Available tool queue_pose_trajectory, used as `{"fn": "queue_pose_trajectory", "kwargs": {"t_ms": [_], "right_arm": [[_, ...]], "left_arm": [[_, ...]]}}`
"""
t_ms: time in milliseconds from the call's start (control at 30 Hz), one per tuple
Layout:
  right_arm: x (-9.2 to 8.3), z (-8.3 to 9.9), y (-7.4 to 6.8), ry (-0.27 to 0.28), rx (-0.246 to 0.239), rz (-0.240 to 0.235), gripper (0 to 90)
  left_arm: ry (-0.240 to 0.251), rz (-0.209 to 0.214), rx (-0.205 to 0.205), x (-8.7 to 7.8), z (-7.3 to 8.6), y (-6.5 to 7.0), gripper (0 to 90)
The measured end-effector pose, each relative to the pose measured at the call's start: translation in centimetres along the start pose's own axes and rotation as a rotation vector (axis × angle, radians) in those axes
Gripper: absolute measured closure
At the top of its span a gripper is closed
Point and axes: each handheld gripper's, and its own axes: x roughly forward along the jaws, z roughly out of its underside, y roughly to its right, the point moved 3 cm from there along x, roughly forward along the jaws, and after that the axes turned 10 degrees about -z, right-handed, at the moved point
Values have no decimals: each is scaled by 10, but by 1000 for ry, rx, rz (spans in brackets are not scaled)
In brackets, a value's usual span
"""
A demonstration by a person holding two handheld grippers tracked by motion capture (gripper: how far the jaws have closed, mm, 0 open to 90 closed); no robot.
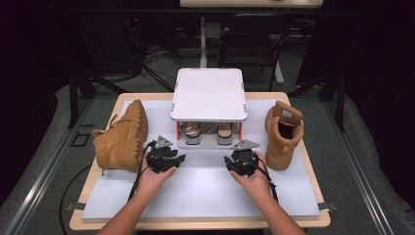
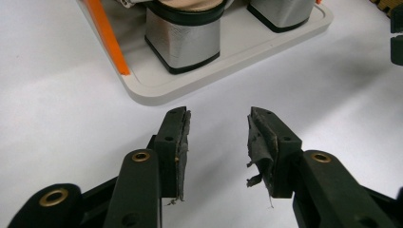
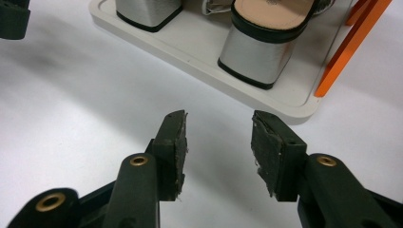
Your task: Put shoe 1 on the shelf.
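Observation:
A white two-shelf rack (image 1: pixel 209 93) with orange posts stands at the middle of the table. On its lower tray (image 2: pixel 247 57) sits a pair of sandals with silver block heels (image 2: pixel 183 40) (image 3: pixel 254 57). A tan boot (image 1: pixel 122 139) lies on its side at the left, and its mate (image 1: pixel 283 134) stands upright at the right. My left gripper (image 1: pixel 171 155) (image 2: pixel 217 128) hovers just in front of the tray, open, with nothing between its worn pads. My right gripper (image 1: pixel 237 159) (image 3: pixel 218 133) is beside it, in front of the right sandal, also open with nothing between its jaws.
A white mat (image 1: pixel 205 191) covers the wooden table, with bare mat between the hands and the front edge. A dark chair (image 1: pixel 252 44) and a desk leg stand beyond the table. Each gripper's camera catches the other gripper's black edge (image 2: pixel 397 42) (image 3: pixel 14 21).

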Motion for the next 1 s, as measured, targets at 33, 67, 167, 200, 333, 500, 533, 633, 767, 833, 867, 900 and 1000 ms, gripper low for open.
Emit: {"fn": "queue_pose_trajectory", "kwargs": {"t_ms": [33, 67, 167, 200, 333, 500, 533, 633, 767, 833, 867, 900, 1000], "right_arm": [[-2, 1, 0, 3, -1, -4, 552], [-2, 1, 0, 3, -1, -4, 552], [-8, 5, 0, 14, 4, -4, 523], [-10, 5, 0, 11, 2, -6, 511], [-15, 7, 1, 24, -10, -4, 493], [-23, 14, -1, 23, -29, -19, 513], [-25, 16, -2, 33, -31, -22, 516], [-32, 22, -4, 44, -31, -41, 520], [-40, 30, -8, 47, -62, -38, 544], [-45, 31, -11, 67, -79, -33, 547], [-48, 31, -11, 82, -84, -27, 549], [-50, 32, -12, 86, -86, -24, 551], [-58, 35, -15, 140, -85, -21, 565]], "left_arm": [[-2, -2, 4, -2, 1, -1, 578], [-2, -2, 4, -2, 1, -1, 572], [1, -1, 19, -8, 4, -2, 568], [2, 4, 19, -9, 5, -2, 566], [6, 1, 37, -15, 8, -3, 552], [24, 4, 67, -31, 15, -3, 545], [26, 7, 69, -34, 17, -3, 542], [27, 17, 81, -41, 24, -3, 530], [37, 12, 66, -49, 33, -8, 492], [40, 19, 50, -52, 36, -11, 483], [40, 28, 24, -56, 41, -15, 479], [44, 31, 18, -58, 44, -17, 478], [49, 32, -2, -64, 51, -24, 477]]}}
